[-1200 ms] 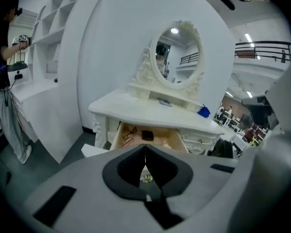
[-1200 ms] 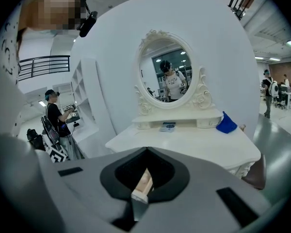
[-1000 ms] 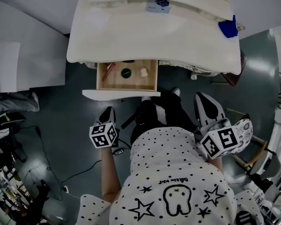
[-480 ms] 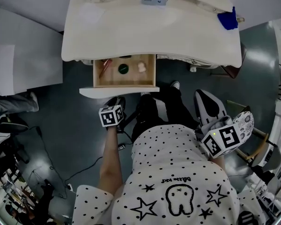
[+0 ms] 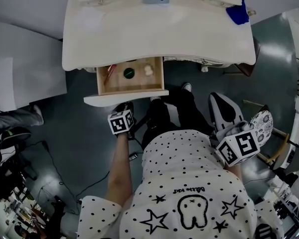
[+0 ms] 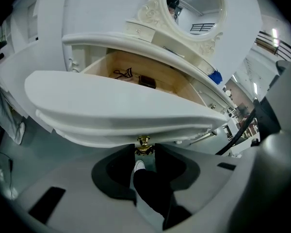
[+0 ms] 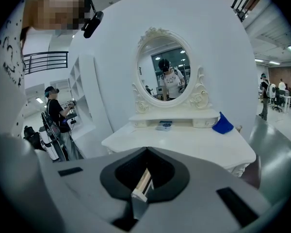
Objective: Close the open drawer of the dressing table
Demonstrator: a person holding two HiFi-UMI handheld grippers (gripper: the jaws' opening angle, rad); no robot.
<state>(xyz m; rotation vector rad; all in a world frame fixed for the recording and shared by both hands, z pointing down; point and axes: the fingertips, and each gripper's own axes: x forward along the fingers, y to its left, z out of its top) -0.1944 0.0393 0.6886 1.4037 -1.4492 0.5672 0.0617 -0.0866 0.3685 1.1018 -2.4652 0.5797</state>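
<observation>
Beneath the left part of the dressing table's worktop (image 5: 159, 34), the drawer (image 5: 100, 83) stands pulled out toward the person, its wooden floor and a few small items exposed. Its white front panel (image 6: 121, 106) runs crosswise to the left hand-held gripper (image 5: 123, 108), which sits directly before it. The jaws appear drawn in against either side of the brass knob (image 6: 144, 144) at the panel's lower edge. The drawer's sliding axis runs straight from this gripper toward the table, so the closing push is judged to go directly forward, away from the person. The right hand-held gripper (image 7: 145, 154) has its jaws pressed together on nothing. It is held at the person's right, well apart from the drawer and facing the mirror (image 7: 165, 72), so the left one is much the nearer.
</observation>
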